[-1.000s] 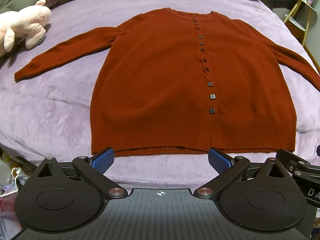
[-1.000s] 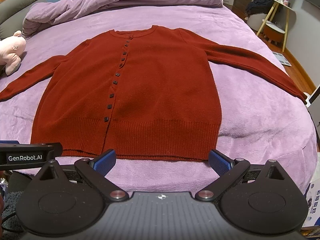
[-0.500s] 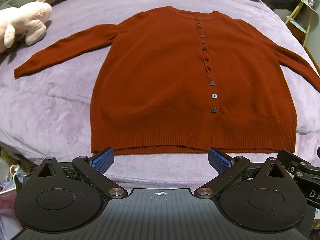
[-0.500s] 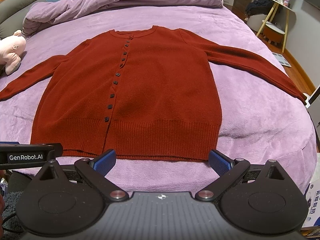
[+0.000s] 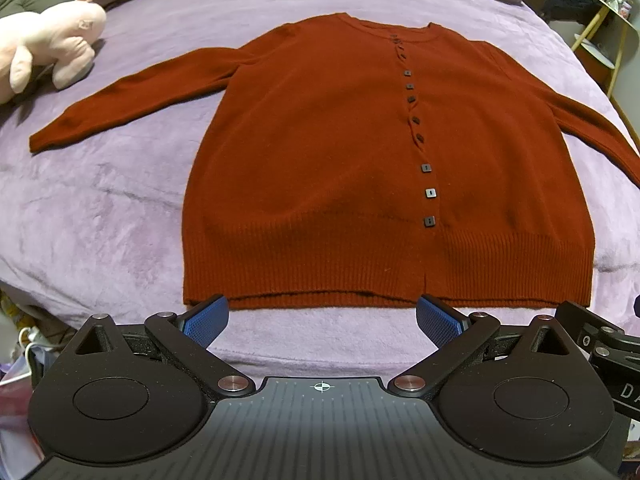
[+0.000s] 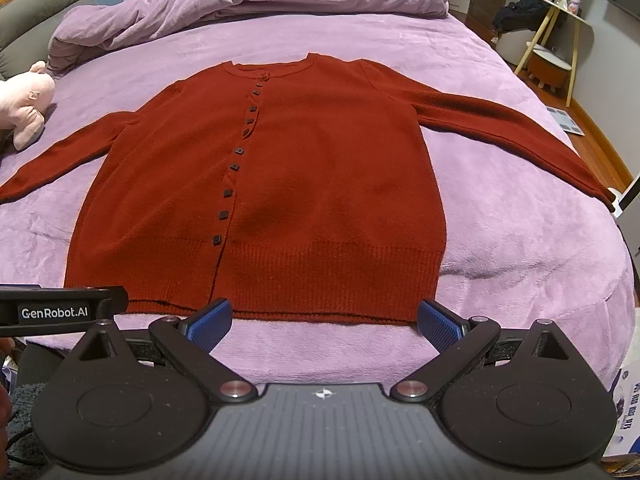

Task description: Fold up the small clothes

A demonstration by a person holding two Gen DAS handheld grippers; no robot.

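We judge the main risk to be a lopsided fold. The cardigan (image 5: pixel 320 168) is a soft knit lying on a plush bed cover (image 5: pixel 100 208), so a pinch at the hem could catch the cover along with the wool, or take only the top layer and leave the back panel behind. The long sleeves spread wide, and the right sleeve (image 6: pixel 520 136) reaches close to the bed's edge; dragging it carelessly might pull it off the side. The button row could also gape if one side is lifted faster than the other.

Both tools wait empty just short of the hem: the left gripper (image 5: pixel 322 318) and the right gripper (image 6: pixel 325 320) each have their jaws spread wide.

The cardigan lies flat, front up and buttoned, in the middle of the bed, neck away from us. It is rust red with small dark square buttons and a ribbed hem. A pink soft toy (image 5: pixel 48 40) sits well apart from the left sleeve (image 5: pixel 132 100).
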